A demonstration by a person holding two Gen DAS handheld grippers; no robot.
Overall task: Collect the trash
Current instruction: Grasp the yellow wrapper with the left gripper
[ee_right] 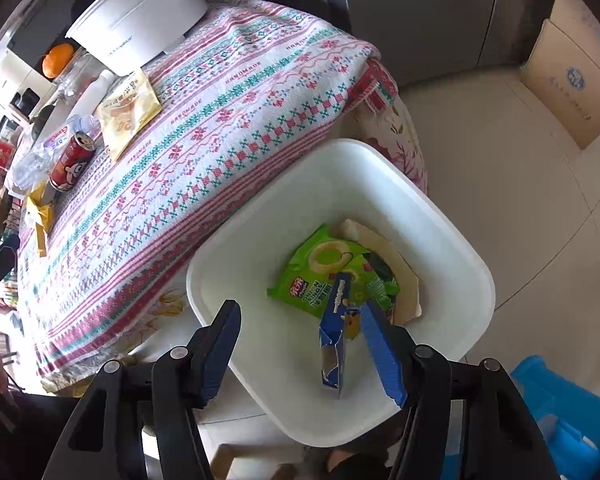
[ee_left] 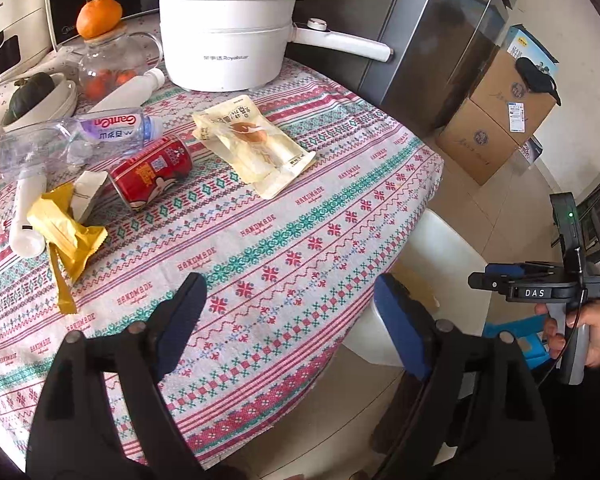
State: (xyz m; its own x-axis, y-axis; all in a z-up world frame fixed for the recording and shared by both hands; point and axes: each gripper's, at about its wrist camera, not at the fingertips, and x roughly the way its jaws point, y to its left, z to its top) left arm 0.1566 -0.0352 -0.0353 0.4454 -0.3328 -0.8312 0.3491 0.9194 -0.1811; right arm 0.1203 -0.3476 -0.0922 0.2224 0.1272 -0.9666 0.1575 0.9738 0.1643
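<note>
My left gripper [ee_left: 290, 300] is open and empty above the near part of the patterned tablecloth [ee_left: 260, 248]. Trash lies on it: a red can [ee_left: 152, 174] on its side, a clear plastic bottle [ee_left: 84, 136], a yellow wrapper [ee_left: 66, 236], a cream snack packet [ee_left: 256, 148] and a white bottle [ee_left: 126, 92]. My right gripper [ee_right: 300, 316] is open over the white bin [ee_right: 260, 264] beside the table. A blue carton [ee_right: 334, 336] stands loose in the bin between the fingers, by a green snack bag [ee_right: 320, 272]. The right gripper also shows in the left wrist view [ee_left: 500, 276].
A white electric pot [ee_left: 228, 40], a glass jar with an orange [ee_left: 100, 16] on top, and a bowl [ee_left: 56, 100] stand at the table's back. Cardboard boxes [ee_left: 496, 120] and a steel fridge [ee_left: 432, 40] are beyond. A blue stool [ee_right: 564, 412] is by the bin.
</note>
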